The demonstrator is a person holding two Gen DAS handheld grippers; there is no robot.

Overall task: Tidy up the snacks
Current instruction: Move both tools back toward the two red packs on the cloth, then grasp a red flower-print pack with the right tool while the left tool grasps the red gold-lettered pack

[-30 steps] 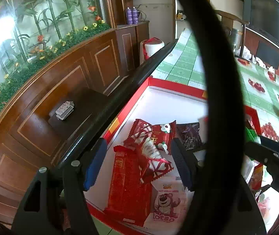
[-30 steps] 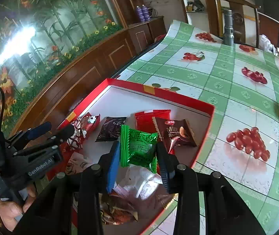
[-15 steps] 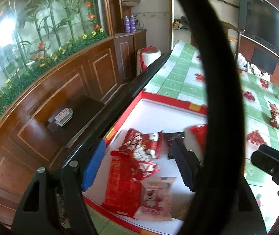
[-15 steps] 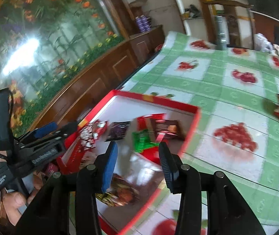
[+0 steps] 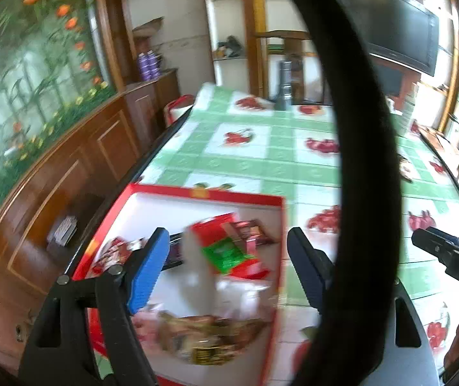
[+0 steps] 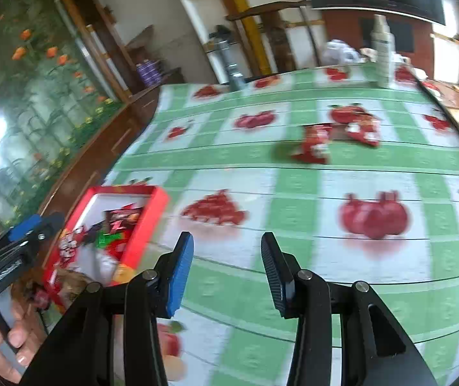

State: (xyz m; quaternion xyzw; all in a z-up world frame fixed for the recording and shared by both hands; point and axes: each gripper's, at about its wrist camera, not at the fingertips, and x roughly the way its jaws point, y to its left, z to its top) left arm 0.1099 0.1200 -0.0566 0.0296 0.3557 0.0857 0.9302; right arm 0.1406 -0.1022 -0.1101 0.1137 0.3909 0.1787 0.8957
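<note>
Left gripper opening, jaws wide and empty, hovering above red-rimmed tray with blurred snack packets heaped on its white floor. Right gripper part-open, gripping nothing, over bare green-and-white fruit-print tablecloth. Seen only from right wrist: two loose red wrappers lying well apart from tray, toward far side of table, plus a hand on left tool. Seen only from left wrist: thick black loop cutting across view, hiding part of table. Wooden panelling and floral mural beyond.
</note>
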